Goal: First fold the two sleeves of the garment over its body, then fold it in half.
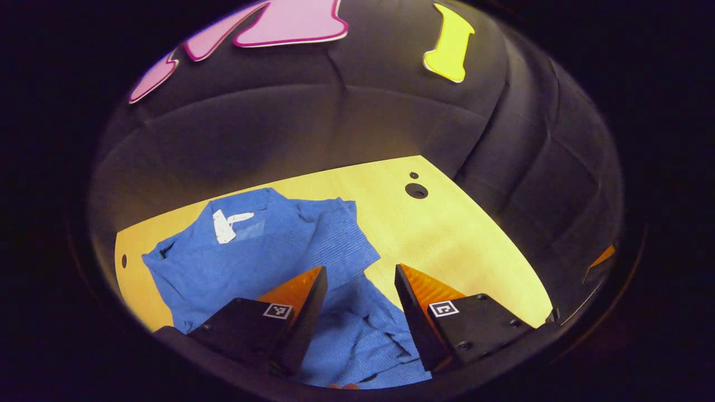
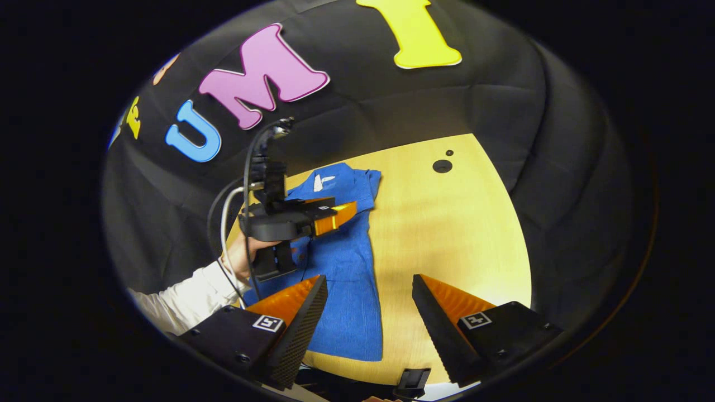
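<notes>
A blue garment [image 1: 268,251] with a white neck label [image 1: 224,224] lies on the wooden table [image 1: 447,234], collar toward the far wall. In the left gripper view a sleeve lies folded over the body, its edge running diagonally. My left gripper [image 1: 360,273] hovers open above the garment's middle, nothing between its fingers. In the right gripper view the garment [image 2: 349,268] is a narrow long shape. My right gripper [image 2: 368,285] is open above its near right edge. The left gripper [image 2: 329,215], held by a hand [image 2: 246,254], hangs over the garment's upper half.
Two round holes [image 1: 416,190] mark the table's far right part. Bare wood lies to the right of the garment [image 2: 463,234]. The black cloth wall rises close behind the table. A white sleeve [image 2: 184,301] reaches in from the left.
</notes>
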A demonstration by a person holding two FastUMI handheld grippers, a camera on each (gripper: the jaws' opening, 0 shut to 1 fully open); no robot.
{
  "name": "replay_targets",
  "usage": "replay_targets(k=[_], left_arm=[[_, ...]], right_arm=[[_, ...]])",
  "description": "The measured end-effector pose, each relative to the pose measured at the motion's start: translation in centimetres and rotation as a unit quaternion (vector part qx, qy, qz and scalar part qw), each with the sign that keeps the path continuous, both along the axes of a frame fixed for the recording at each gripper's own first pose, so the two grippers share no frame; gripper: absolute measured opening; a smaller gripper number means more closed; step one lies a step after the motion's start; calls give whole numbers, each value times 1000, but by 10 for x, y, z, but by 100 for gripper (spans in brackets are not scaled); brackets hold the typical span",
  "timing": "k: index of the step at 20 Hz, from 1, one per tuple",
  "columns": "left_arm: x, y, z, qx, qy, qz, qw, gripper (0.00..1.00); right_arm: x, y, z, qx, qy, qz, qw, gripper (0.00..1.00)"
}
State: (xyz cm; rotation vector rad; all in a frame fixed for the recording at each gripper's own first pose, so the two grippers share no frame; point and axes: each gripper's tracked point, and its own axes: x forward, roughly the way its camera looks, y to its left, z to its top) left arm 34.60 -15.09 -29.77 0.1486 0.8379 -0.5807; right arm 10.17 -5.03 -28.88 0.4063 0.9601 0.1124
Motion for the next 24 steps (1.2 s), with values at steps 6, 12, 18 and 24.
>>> replay_targets(k=[6, 12, 18, 24], left_arm=[[-104, 157, 9, 26, 47, 86, 995, 71], [-203, 312, -38, 58, 136, 164, 975, 71], [-236, 394, -74, 79, 235, 190, 950, 85], [-249, 394, -98, 74, 304, 162, 936, 85]], right_arm=[[-17, 49, -9, -13, 0, 45, 999, 98], [-68, 91, -46, -57, 75, 82, 992, 98], [-119, 111, -113, -65, 208, 107, 970, 100], [-139, 97, -154, -77, 286, 67, 953, 99]])
